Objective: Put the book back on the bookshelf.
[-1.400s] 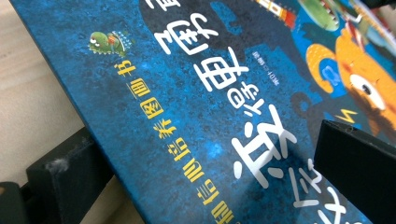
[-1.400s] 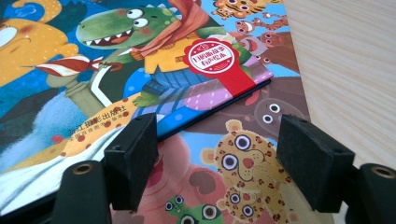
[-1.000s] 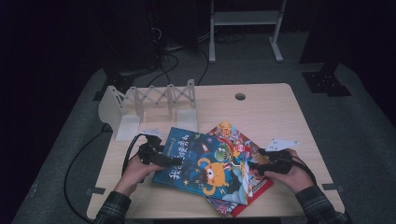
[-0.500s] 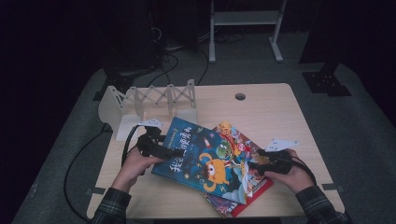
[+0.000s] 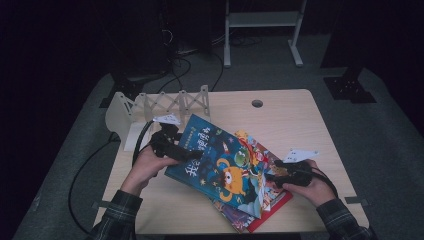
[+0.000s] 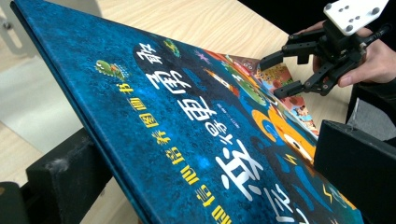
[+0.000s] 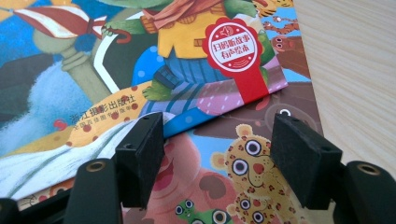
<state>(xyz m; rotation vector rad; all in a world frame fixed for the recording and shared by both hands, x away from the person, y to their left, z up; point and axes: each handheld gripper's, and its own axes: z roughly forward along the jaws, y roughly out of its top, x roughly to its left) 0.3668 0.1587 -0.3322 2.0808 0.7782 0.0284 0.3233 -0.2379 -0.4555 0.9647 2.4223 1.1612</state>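
A pale wooden table (image 5: pixel 280 112) stood in a dark room. Near its front edge, toward the middle, a blue picture book (image 5: pixel 220 167) lay tilted on a stack of picture books (image 5: pixel 260 212); its glossy dark cover bore yellow and white lettering and an orange figure. Its left edge had been raised since a second earlier, pinched in the left gripper (image 5: pixel 192 154), so separation from the stack was judged underway. The right gripper (image 5: pixel 269 170) jaws, spread over the lower books, had just been closing, nothing pressed. A white rack (image 5: pixel 160 105) stood at the rear left.

A blue picture book (image 5: pixel 220 160) with yellow and white lettering is held tilted, its left edge raised, above two colourful picture books (image 5: pixel 260 205) stacked on the worktop.
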